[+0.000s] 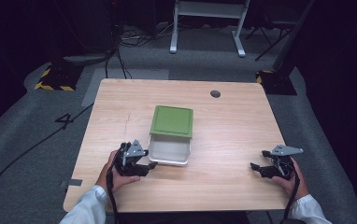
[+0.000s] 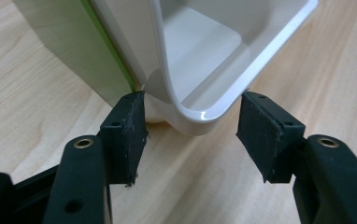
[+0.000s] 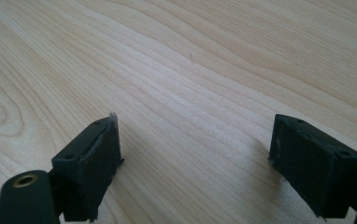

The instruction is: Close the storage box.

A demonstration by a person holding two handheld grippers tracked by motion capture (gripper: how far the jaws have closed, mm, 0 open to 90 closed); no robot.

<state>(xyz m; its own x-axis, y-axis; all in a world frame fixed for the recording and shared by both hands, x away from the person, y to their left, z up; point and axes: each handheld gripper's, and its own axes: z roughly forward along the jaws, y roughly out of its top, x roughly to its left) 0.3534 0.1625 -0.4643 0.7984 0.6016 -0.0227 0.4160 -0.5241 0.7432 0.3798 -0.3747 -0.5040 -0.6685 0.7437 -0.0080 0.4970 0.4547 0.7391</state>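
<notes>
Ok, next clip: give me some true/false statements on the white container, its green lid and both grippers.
1. The green lid fully covers the white container. False: it sits shifted toward the far side, leaving the near part open.
2. The left gripper has its jaws around the container's near corner. True.
3. The right gripper holds the lid. False: it rests open over bare table.
4. The container's open part looks empty. True.
5. The lid is red. False: green.
</notes>
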